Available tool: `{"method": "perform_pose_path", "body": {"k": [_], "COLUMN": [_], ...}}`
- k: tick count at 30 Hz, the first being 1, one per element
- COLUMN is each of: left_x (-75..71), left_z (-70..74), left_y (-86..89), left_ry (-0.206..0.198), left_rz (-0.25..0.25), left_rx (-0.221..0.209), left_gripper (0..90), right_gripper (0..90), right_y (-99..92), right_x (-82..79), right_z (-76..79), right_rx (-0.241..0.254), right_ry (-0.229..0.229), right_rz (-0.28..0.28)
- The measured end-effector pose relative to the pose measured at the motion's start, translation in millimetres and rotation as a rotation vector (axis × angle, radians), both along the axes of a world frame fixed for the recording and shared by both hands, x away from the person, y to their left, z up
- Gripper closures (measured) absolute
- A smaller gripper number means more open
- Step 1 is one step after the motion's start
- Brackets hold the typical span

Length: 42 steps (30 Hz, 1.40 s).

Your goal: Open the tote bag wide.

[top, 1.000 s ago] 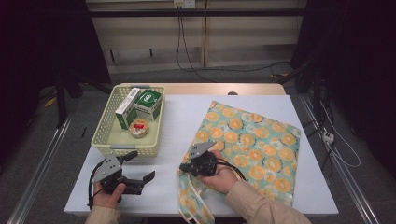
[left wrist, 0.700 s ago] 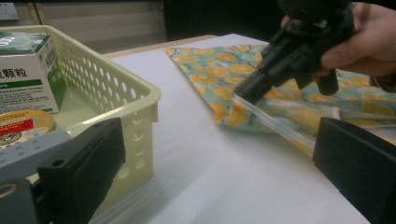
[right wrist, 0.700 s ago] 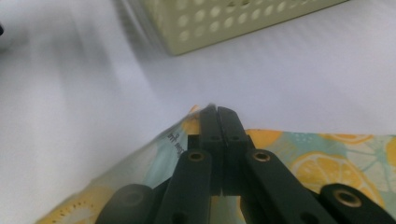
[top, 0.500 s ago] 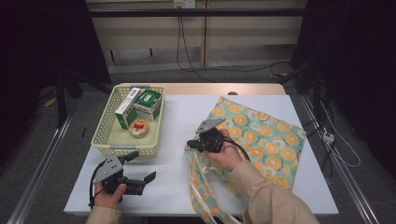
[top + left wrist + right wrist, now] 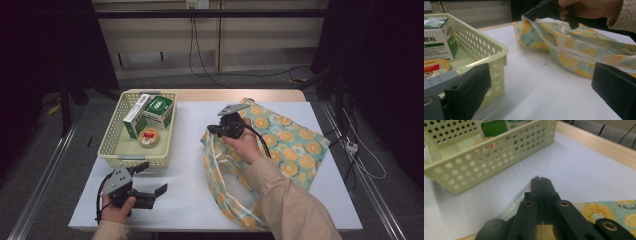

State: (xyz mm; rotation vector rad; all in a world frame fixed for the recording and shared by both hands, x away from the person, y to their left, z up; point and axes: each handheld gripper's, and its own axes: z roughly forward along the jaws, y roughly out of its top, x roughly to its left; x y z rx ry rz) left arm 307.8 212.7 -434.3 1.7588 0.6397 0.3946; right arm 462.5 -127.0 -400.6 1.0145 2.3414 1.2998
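A plastic bag [image 5: 287, 145] printed with yellow fruit slices lies on the right of the white table [image 5: 190, 150]. My right gripper [image 5: 210, 130] is shut on the bag's left edge and holds it raised off the table. In the right gripper view the jaws [image 5: 540, 180] are pressed together with the clear bag edge [image 5: 515, 201] pinched between them. The left gripper view shows that grip from the side, with the bag [image 5: 564, 45] hanging from the right gripper [image 5: 534, 12]. My left gripper [image 5: 152, 179] rests at the front left, open and holding nothing [image 5: 541, 87].
A pale yellow perforated basket [image 5: 112, 150] stands at the left. It holds a green-and-white box [image 5: 159, 111], a second box [image 5: 135, 116] and a round tin [image 5: 148, 137]. A wooden strip [image 5: 200, 95] runs along the table's far edge.
My right gripper has moved away from the person and upward, dragging the bag's edge with it, so the bag has bunched and lifted. The left gripper has stayed put.
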Motion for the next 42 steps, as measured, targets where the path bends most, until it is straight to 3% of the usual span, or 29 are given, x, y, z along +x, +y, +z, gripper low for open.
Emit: {"method": "perform_pose_path", "body": {"k": [3, 4, 7, 10, 15, 21, 27, 36, 40, 42], "left_x": [0.0, -0.1, 0.0, -0.2, -0.7, -0.8, -1.7, -1.8, -2.1, -1.6], "left_z": [-0.2, -0.3, -0.5, -0.2, -0.6, -0.7, -0.7, -1.1, -1.2, -0.9], "left_y": [0.0, 0.1, 0.9, 1.7, 0.6, -1.2, -2.4, -2.0, -3.0, -2.8], "left_ry": [0.004, 0.007, 0.008, 0.005, 0.006, 0.007, 0.003, 0.007, 0.008, -0.001], "left_rz": [0.001, 0.001, 0.0, 0.001, -0.002, -0.003, -0.006, -0.001, -0.005, -0.012], "left_rx": [-0.002, -0.005, -0.004, -0.005, 0.001, 0.004, 0.012, 0.012, 0.011, 0.021], "left_gripper": [2.4, 2.4, 2.4, 2.4, 2.4, 2.4, 2.4, 2.4, 2.4, 2.4], "right_gripper": [90.0, 90.0, 88.5, 57.0, 36.7, 31.9, 31.6, 47.9, 49.9, 55.0], "right_y": [1.4, 2.5, 4.1, 5.2, 0.7, -7.8, -14.3, -31.2, -38.9, -42.5], "right_x": [7.8, 10.0, 13.9, 12.2, 0.6, -20.9, -46.5, -82.9, -96.0, -97.5], "right_z": [7.3, 8.9, 6.2, 2.4, 1.3, 2.7, -2.6, -20.8, -31.2, -37.3], "right_rx": [0.034, 0.011, 0.004, -0.002, -0.018, -0.035, -0.098, -0.178, -0.218, -0.213], "right_ry": [-0.039, -0.054, -0.033, -0.03, -0.014, -0.008, -0.011, 0.036, 0.039, 0.059], "right_rz": [-0.03, -0.036, -0.037, -0.053, -0.026, 0.01, 0.05, 0.121, 0.108, 0.088]}}
